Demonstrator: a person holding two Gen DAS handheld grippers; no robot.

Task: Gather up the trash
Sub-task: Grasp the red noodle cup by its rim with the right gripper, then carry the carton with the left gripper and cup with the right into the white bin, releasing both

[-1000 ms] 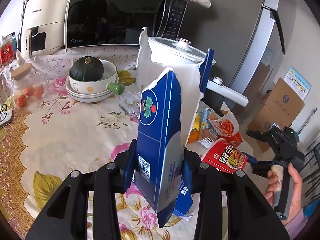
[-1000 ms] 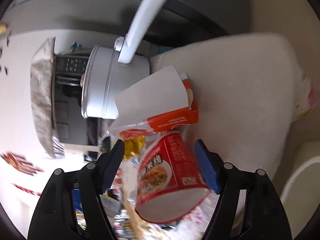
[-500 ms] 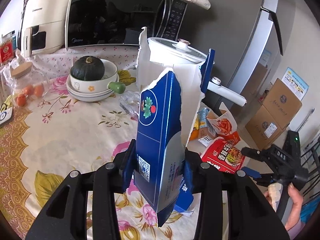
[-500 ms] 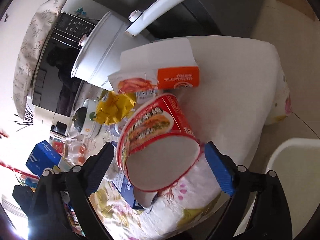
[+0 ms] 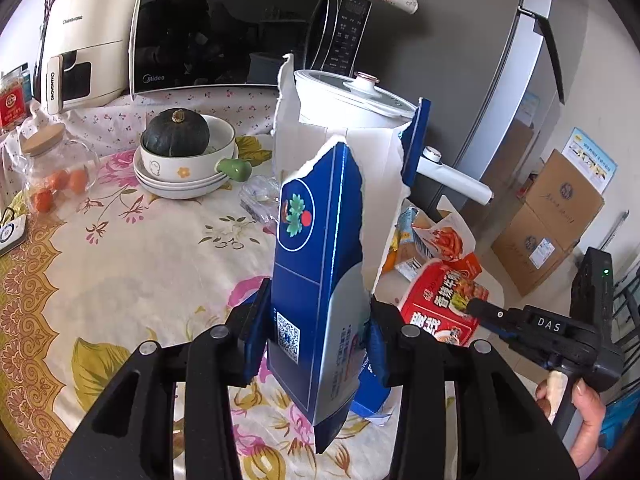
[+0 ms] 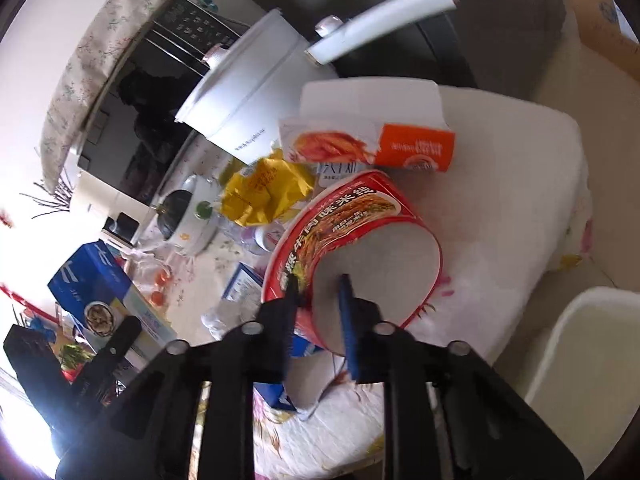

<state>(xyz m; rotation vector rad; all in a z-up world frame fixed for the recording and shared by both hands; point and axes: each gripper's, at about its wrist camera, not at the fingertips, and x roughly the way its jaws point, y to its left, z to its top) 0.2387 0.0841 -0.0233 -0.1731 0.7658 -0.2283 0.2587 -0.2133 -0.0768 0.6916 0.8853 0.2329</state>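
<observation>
Left gripper (image 5: 316, 344): fingers closed partway on the torn blue carton (image 5: 316, 272), pads pressing both sides of its lower body. Carton stands upright between the fingers, ragged white top edge well above the fingertips, bottom corner hanging below them.

Right gripper (image 6: 318, 300): jaws closing, nearly together, pinching the rim of the red noodle cup (image 6: 352, 248). One finger (image 6: 290, 300) sits outside the cup wall, the other finger (image 6: 346, 312) inside the mouth. Cup lies tipped, its opening facing back toward the fingers, on the floral tablecloth (image 6: 500, 280).

Beyond the right fingertips: orange-and-white snack box (image 6: 400, 144), crumpled yellow wrapper (image 6: 264, 192) to the left of it, white pot (image 6: 256, 96) further out. Right of the fingers, off the table edge: white bin (image 6: 592, 352).

In the left wrist view the right gripper (image 5: 480, 308) touches the cup (image 5: 440, 300), right of the left fingers.
</observation>
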